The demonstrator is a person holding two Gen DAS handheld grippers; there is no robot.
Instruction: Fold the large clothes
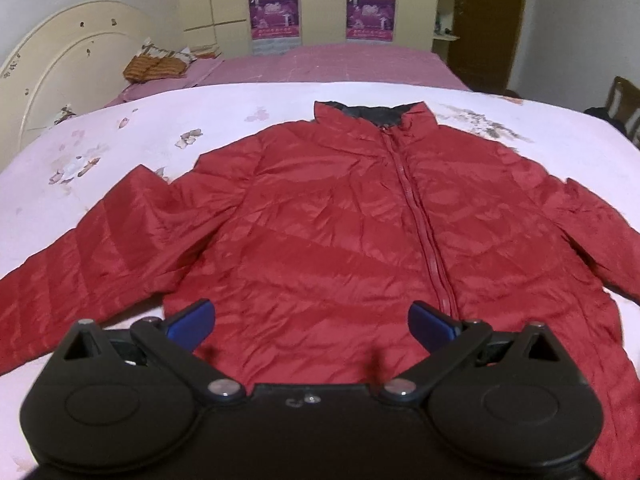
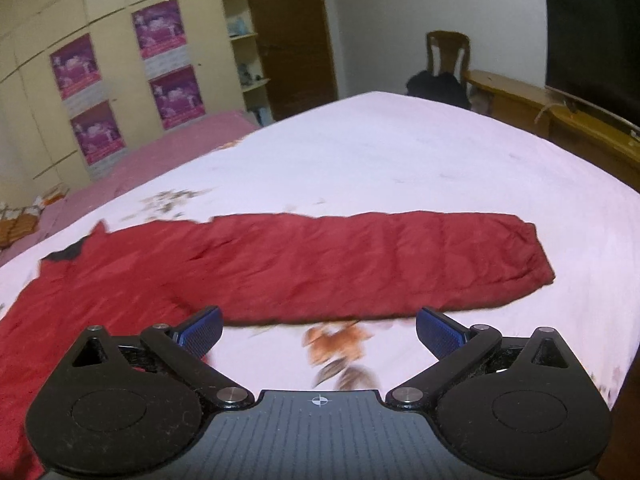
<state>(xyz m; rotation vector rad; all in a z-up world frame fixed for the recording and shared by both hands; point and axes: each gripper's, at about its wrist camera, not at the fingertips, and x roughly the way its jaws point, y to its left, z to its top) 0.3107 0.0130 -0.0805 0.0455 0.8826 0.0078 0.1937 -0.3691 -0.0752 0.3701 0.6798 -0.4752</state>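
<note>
While no writing reads clearly, both left tongs (image 1: 310, 320) and right tongs (image 2: 319, 330) gape wide, empty, over the red quilted zip jacket (image 1: 340, 216), collar at 12 o'clock.

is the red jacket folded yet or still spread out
Spread out. The red jacket lies flat, front up and zipped, on the bed sheet, with its sleeve stretched straight out sideways; no part is folded over.

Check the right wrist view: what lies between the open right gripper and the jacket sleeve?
Only bedsheet with an orange-brown floral print. The right gripper hovers open, short of the red sleeve.
</note>
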